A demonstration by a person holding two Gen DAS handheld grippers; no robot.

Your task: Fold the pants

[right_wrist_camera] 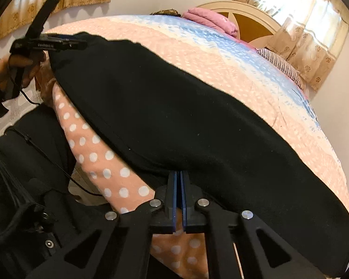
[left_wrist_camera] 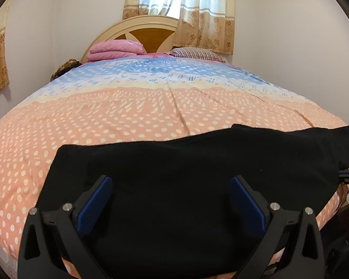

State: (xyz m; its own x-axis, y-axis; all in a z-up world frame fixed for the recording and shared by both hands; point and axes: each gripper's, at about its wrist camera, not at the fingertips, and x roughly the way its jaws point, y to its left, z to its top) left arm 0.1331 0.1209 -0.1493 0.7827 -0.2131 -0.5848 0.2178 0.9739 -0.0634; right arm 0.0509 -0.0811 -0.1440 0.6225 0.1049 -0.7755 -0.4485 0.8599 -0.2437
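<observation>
Bed point(left_wrist_camera: 137, 116) is filling both views, wearing a polka-dot cover: peach over the near part, blue and white bands toward the headboard point(left_wrist_camera: 149, 30). Black pants point(left_wrist_camera: 197, 162) are lying stretched along the bed's near edge, spanning most of its width, with the near side hanging slightly over that edge. Folded pink blanket point(left_wrist_camera: 115, 51) and striped pillow point(left_wrist_camera: 197, 53) are sitting at the head end, well apart from the pants. Left hand-held gripper point(left_wrist_camera: 171, 200) is hovering over the pants near their left end, jaws standing wide apart, nothing between the pads. Right hand-held gripper point(right_wrist_camera: 179, 200) is sitting at the bed's near edge, jaws pressed together, tips pinching the pants' hem. Person's hand point(right_wrist_camera: 23, 67) is gripping the left tool's handle.
</observation>
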